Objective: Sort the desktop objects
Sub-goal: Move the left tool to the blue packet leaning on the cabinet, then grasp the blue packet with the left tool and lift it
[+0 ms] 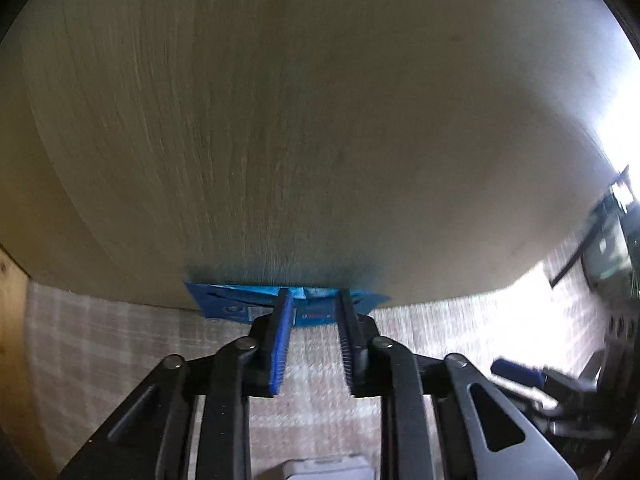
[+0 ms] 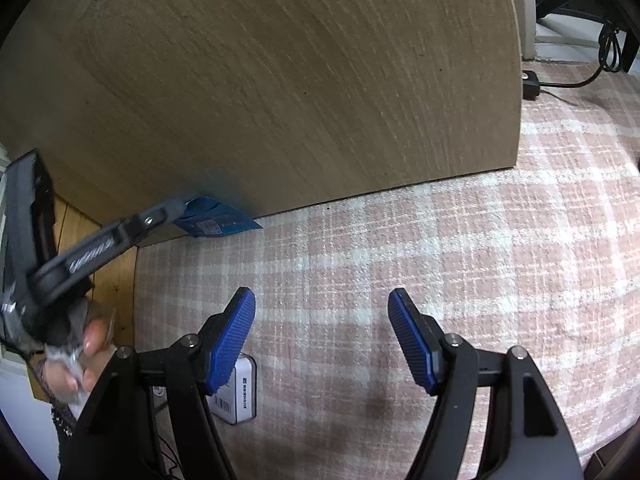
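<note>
- Against the foot of the wooden panel (image 2: 300, 92), at the far edge of the checked cloth (image 2: 460, 264), lay the blue packet (image 2: 218, 222).
- Left hand-held gripper (image 1: 314, 300) had its fingers either side of the packet, jaws part-closed; whether they were actually pinching it, I couldn't tell.
- Right hand-held gripper (image 2: 322, 300) hung wide open, holding nothing, a white box (image 2: 240, 392) just beside its left finger.
- Looked like the pick-up step; next it needed a firm squeeze, then a lift clear of the panel.
</note>
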The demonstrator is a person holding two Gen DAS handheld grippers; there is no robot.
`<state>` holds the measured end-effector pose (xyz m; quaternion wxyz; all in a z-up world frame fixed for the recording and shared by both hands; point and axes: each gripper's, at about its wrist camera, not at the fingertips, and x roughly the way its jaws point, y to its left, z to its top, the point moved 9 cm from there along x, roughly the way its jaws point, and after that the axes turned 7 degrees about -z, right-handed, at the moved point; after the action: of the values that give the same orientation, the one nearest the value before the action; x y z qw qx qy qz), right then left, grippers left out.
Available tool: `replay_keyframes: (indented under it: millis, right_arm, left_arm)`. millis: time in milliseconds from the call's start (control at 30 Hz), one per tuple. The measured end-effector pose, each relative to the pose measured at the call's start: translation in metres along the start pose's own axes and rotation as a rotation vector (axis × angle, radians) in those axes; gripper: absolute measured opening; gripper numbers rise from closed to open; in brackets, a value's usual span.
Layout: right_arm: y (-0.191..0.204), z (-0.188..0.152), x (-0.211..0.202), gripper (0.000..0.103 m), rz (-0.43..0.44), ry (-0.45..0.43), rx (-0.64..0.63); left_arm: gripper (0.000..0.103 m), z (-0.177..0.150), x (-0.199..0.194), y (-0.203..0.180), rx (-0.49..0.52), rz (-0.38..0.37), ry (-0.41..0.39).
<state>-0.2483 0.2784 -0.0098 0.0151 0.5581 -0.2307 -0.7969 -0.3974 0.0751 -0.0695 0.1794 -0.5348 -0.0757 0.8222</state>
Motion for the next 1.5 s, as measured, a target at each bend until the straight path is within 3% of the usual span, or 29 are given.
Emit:
replay_keyframes:
  millis: [167,267,367,433,500,567,700,800,900,967,1233,1367,1500]
  right_arm:
    - [-0.002,0.001,0.001,0.068,0.002,0.004,0.007]
    - [-0.005,0.003,-0.002,0.068,0.007,0.005,0.008]
    - [-0.001,0.004,-0.004,0.068,0.016,0.000,0.000]
    - [0.002,0.007,-0.008,0.068,0.021,-0.011,-0.007]
    - [0.004,0.011,-0.008,0.068,0.013,-0.017,-0.017]
    - [0.006,0.015,-0.006,0.068,0.018,-0.019,-0.003]
    - [0.017,0.021,0.001,0.068,0.044,-0.035,0.016]
    - [0.025,0.027,0.006,0.067,0.093,-0.051,0.060]
    - [0.030,0.032,0.014,0.058,0.116,-0.060,0.089]
    - [0.034,0.035,0.024,0.053,0.150,-0.052,0.124]
    - [0.047,0.032,0.054,0.053,0.243,-0.008,0.217]
    - [0.047,0.031,0.058,0.053,0.257,0.004,0.242]
    - [0.047,0.036,0.057,0.053,0.269,0.002,0.256]
  left_arm:
    - [0.018,0.005,0.009,0.003,-0.023,0.008,-0.002]
    - [0.018,-0.001,0.026,0.001,0.036,0.014,0.076]
    - [0.019,-0.027,0.035,0.010,0.067,0.037,0.182]
    - [0.019,-0.040,0.031,0.020,0.074,0.053,0.201]
    - [0.019,-0.034,0.019,0.027,0.058,0.063,0.150]
    - [0.019,-0.012,0.000,0.033,0.046,0.092,0.045]
    - [0.022,0.018,-0.014,0.041,-0.035,0.089,-0.044]
    - [0.022,0.023,-0.010,0.057,-0.120,0.048,-0.053]
    - [0.021,0.021,-0.002,0.081,-0.167,0.099,-0.064]
    - [0.021,0.019,0.005,0.094,-0.208,0.091,-0.057]
    - [0.017,0.024,0.035,0.126,-0.472,-0.107,-0.093]
    - [0.017,0.023,0.039,0.135,-0.593,-0.201,-0.153]
    - [0.019,0.021,0.049,0.148,-0.695,-0.230,-0.167]
